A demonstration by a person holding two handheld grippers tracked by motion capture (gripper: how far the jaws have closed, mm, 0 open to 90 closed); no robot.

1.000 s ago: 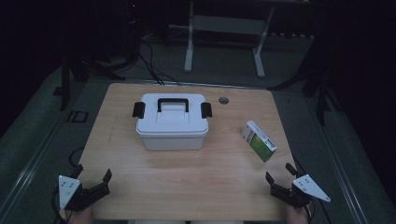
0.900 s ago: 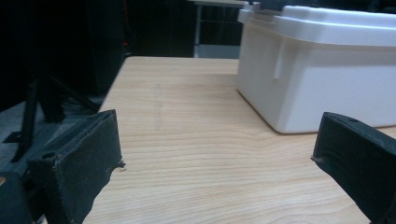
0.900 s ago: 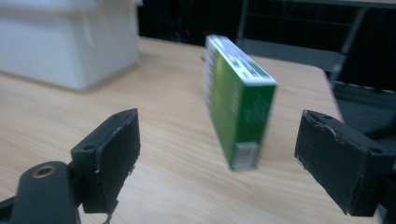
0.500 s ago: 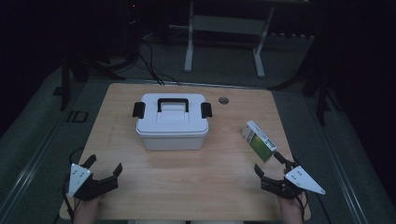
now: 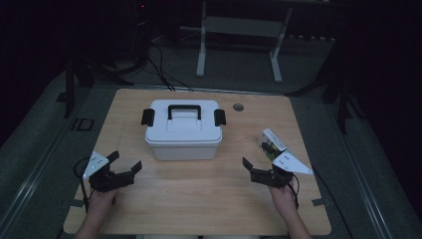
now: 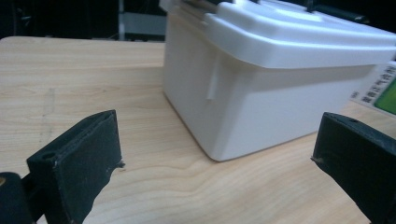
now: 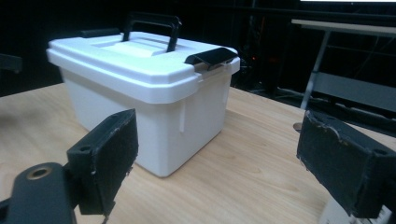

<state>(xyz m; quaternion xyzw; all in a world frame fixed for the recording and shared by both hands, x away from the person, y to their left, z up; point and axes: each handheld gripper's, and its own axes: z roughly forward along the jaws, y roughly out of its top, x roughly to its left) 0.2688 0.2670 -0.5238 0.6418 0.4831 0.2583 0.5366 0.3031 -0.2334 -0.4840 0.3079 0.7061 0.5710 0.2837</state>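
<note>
A white lidded box (image 5: 183,134) with a black handle (image 5: 184,110) and a black latch at each end stands shut at the middle of the wooden table (image 5: 199,204). Low at the box's front left hovers my left gripper (image 5: 127,160), open and empty. In the left gripper view the box's corner (image 6: 280,84) shows between the spread jaws of the left gripper (image 6: 215,154). My right gripper (image 5: 256,158) is open and empty at the box's front right. The right gripper view looks past the right gripper (image 7: 217,144) at the box (image 7: 140,93) and one latch (image 7: 210,56).
A small green and white carton (image 5: 272,144) lies on the table right beside the right gripper; its edge also shows past the box (image 6: 383,88). A round grommet (image 5: 238,106) sits near the table's far edge. Stands and cables occupy the dark floor behind.
Both grippers have moved from the table's near corners forward and inward toward the box. They stay open. The box and carton have not moved.
</note>
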